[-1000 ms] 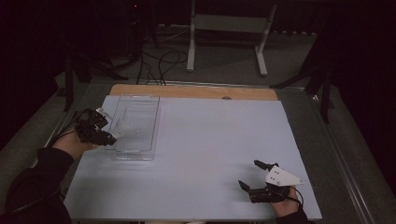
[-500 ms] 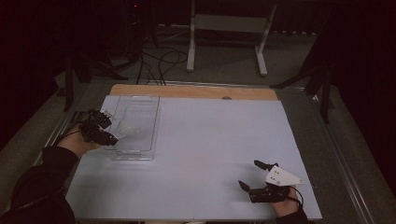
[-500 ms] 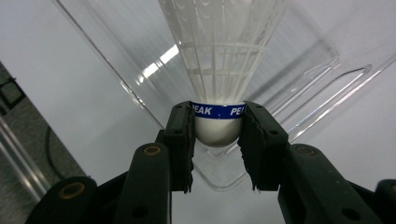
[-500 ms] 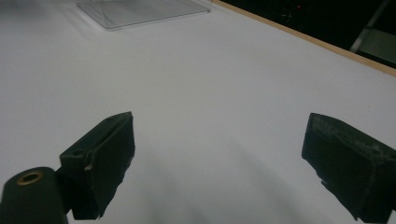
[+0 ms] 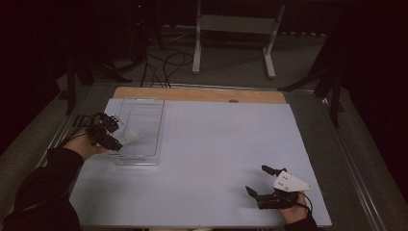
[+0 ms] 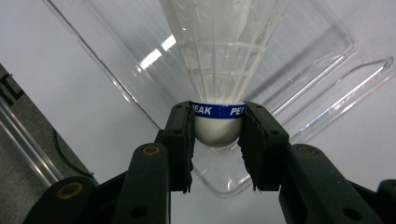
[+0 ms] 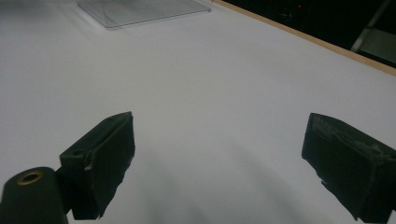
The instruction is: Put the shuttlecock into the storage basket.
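Shuttlecock (image 6: pixel 219 84): sitting at the left of the high view, over the near-left edge of the clear tray, its white cork pinched between two jaws, blue band just above them.
Left gripper (image 6: pixel 217 135): clamping the shuttlecock's cork, skirt pointing away over the tray.
Clear tray (image 5: pixel 144 139): lying at the upper left of the white worktop (image 5: pixel 211 159), directly under the shuttlecock.
Right gripper (image 5: pixel 263 180): resting at the lower right, jaws spread wide, holding nothing, well apart from the tray.
Surroundings: cables and a metal stand (image 5: pixel 235 24) sitting beyond the worktop's top edge.

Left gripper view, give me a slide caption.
Left gripper clamps a white mesh-skirted shuttlecock by its rounded base above a clear plastic tray.
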A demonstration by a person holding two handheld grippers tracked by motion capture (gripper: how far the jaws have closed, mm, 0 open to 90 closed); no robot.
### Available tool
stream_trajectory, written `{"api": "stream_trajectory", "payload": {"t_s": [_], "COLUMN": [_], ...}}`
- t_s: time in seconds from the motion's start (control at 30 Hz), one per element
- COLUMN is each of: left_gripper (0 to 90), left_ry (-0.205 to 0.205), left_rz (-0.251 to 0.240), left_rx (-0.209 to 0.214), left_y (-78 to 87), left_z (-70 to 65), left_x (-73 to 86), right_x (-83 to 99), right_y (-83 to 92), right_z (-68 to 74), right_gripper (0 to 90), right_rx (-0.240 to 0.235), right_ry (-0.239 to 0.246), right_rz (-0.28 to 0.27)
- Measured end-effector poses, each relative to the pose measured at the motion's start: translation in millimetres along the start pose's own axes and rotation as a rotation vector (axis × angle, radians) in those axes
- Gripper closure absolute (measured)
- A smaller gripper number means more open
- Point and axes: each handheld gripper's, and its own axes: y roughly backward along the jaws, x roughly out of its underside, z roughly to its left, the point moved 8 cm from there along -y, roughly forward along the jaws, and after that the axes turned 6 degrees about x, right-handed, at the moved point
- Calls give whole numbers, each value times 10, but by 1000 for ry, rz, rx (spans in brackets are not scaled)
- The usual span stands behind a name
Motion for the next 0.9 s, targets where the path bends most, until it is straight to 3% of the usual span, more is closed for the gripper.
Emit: {"api": "stream_trajectory", "payload": {"t_s": [0.13, 0.37, 0.63, 0.73, 0.9], "left_gripper": [540, 465, 240, 131, 10], "left_ry": [19, 30, 70, 73, 44], "left_rz": [-18, -32, -41, -59, -76], "left_rx": [-4, 8, 5, 54, 82], "left_y": [27, 82, 99, 116, 135], "left_z": [12, -6, -14, -60, -114], "left_x": [-15, -21, -31, -53, -95], "right_x": [2, 0, 1, 2, 2], "right_y": [3, 4, 2, 1, 4], "right_z": [-3, -4, -1, -3, -1], "right_gripper": [94, 94, 95, 94, 95], "right_rx": [1, 2, 0, 1, 1], "right_ry": [-1, -3, 2, 1, 1], "right_rz": [1, 1, 1, 2, 2]}}
